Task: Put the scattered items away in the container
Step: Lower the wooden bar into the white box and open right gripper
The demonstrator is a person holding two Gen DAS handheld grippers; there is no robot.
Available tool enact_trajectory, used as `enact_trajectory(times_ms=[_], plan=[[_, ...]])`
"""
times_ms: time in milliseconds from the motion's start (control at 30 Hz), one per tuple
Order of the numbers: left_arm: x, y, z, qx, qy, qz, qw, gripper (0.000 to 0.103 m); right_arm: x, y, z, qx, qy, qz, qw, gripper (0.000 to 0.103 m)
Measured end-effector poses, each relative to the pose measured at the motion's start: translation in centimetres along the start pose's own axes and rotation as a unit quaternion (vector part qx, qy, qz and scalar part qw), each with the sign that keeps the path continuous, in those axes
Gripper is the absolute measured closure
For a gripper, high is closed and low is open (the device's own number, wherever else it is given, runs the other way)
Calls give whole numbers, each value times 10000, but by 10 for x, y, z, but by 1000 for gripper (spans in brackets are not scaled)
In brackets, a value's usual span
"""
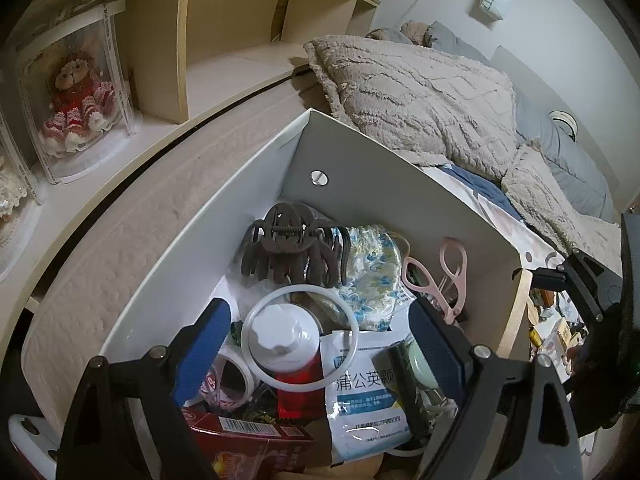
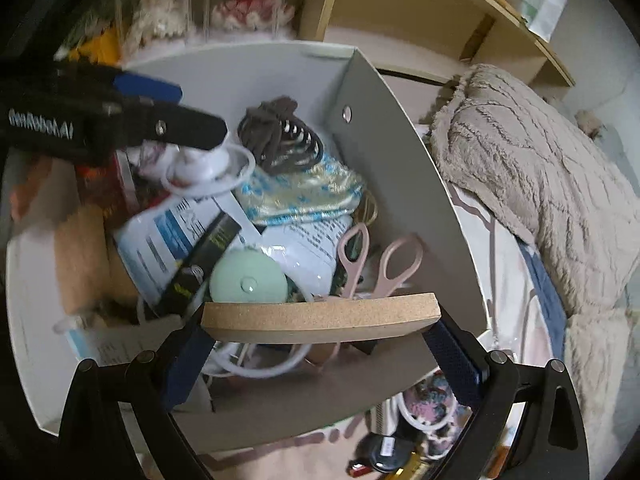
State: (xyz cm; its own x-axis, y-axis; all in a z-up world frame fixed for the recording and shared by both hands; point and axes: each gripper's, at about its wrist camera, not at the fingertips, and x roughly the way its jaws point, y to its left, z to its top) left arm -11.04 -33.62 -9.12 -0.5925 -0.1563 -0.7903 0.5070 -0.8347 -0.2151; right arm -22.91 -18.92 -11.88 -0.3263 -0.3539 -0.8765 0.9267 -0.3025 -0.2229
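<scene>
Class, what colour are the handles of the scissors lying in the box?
Pale pink. The scissors show best in the right wrist view.

Container [image 1: 192, 216]: on bed, beside pillow [image 1: 420, 96].
Hair claw [image 1: 292, 248]: in container, far corner.
Scissors [image 1: 444, 276]: in container, against right wall.
Shelf [image 1: 224, 40]: behind container.

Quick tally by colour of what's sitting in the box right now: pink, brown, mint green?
Pink: 1, scissors
Brown: 1, hair claw clip
Mint green: 1, round disc
Total: 3
</scene>
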Motion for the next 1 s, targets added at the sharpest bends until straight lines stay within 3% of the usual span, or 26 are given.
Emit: enact_trajectory(times_ms=[167,633,1000], plan=[[1,0,0,14,16,11,10000,12,-4,-9,-1,173,3,-280,9995,3],[1,-1,-1,32,15,19,10000,12,-22,-11,-8,513,-398,-40,9979,0],[-3,-6,-4,207,-76,111,9997,12,-56,-9,-22,1369,-1343,261,9811,0]])
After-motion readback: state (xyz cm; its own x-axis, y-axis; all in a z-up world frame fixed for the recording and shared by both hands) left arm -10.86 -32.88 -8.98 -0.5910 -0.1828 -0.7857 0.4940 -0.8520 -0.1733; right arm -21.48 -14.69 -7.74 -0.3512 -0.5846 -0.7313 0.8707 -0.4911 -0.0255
